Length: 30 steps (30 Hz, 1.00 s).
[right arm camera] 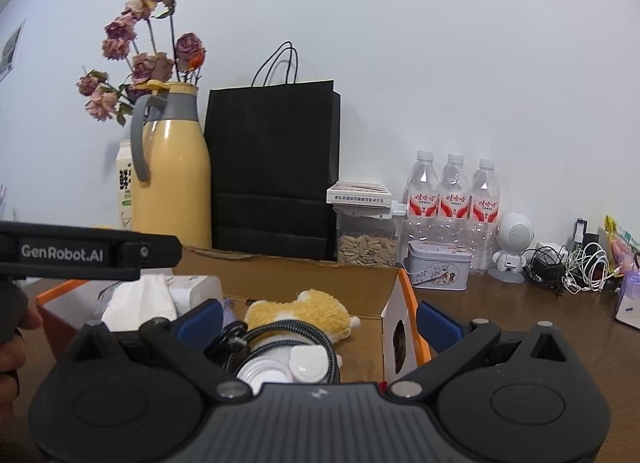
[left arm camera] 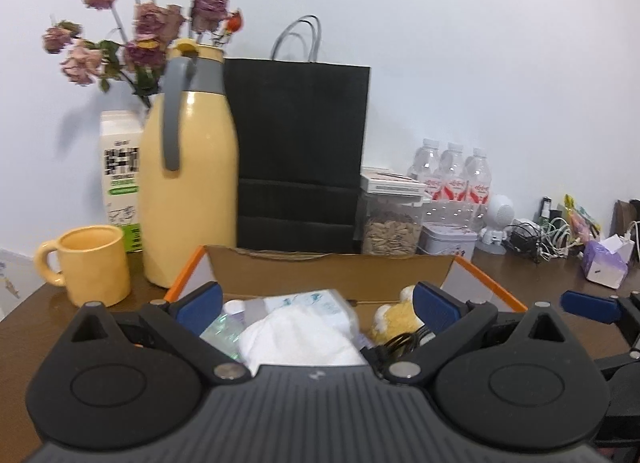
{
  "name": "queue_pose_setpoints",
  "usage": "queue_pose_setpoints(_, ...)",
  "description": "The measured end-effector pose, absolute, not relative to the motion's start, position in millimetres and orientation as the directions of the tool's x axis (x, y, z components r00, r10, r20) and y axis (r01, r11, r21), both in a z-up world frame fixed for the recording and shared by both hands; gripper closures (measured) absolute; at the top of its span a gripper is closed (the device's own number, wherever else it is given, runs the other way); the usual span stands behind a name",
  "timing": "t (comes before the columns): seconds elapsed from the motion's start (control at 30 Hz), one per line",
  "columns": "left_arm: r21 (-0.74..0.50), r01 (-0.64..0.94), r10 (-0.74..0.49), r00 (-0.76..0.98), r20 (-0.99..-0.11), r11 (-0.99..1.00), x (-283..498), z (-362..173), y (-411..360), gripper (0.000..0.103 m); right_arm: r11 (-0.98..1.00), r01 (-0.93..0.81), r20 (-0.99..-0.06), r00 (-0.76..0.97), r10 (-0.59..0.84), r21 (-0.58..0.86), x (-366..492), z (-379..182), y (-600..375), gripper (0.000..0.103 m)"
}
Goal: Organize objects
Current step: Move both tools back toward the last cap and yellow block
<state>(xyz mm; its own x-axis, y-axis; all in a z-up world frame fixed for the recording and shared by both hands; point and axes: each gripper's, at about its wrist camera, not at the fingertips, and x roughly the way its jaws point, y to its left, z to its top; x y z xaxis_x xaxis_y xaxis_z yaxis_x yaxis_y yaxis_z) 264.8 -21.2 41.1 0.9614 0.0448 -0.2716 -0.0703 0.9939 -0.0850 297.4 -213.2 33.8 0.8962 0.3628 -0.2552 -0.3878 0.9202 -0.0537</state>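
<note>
An open cardboard box with orange-edged flaps sits on the brown table. It holds a white cloth, a tissue pack, a yellow plush toy, a braided black cable and a white charger. My left gripper hovers open over the box's near left side, with nothing between its fingers. My right gripper is open too. Its left pad is over the box and its right pad is outside the box's right wall. The left gripper's body shows at the left edge.
Behind the box stand a yellow jug, a yellow mug, a black paper bag, a carton of dried roses, a seed jar, a tin, three water bottles, a white speaker and tangled cables.
</note>
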Motion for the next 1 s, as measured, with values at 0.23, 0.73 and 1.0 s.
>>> queue_pose_setpoints(0.23, -0.06, -0.072, 0.051, 0.955, -0.293, 0.996, 228, 29, -16, 0.0, 0.908, -0.413, -0.268, 0.885, 0.381, -0.072, 273, 31, -219, 0.0)
queue_pose_setpoints(0.73, -0.033, -0.088, 0.069, 0.918, -0.389, 0.996, 174, 4, 12, 0.0, 0.868, -0.495, -0.35, 0.82, 0.453, -0.035, 225, 15, -223, 0.0)
queue_pose_setpoints(1.0, -0.055, -0.117, 0.085, 0.909, -0.408, 0.992, 168, 2, 24, 0.0, 0.861, -0.508, -0.408, 0.791, 0.455, -0.026, 221, 8, -210, 0.0)
